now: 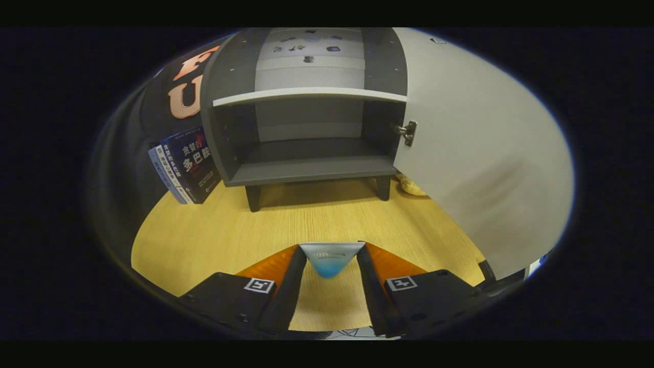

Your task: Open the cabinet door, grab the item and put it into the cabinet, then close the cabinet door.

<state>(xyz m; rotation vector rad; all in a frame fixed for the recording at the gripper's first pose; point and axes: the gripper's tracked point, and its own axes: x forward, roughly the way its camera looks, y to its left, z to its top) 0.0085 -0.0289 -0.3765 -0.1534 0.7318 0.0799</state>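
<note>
My gripper [331, 260] is shut on a small white and blue packet [330, 258], pinched between both fingertips above the wooden table [204, 235]. Beyond the fingers stands a dark grey cabinet [306, 133] on short legs. Its white door [475, 153] is swung wide open to the right, with a metal hinge [407, 132] showing on its inner side. The lower compartment [311, 153] under the white shelf [306, 95] is open and holds nothing that I can see.
Several books [186, 166] lean against the cabinet's left side. A yellowish thing [411, 186] lies on the table behind the open door, near the cabinet's right leg. Bare tabletop stretches between the fingers and the cabinet.
</note>
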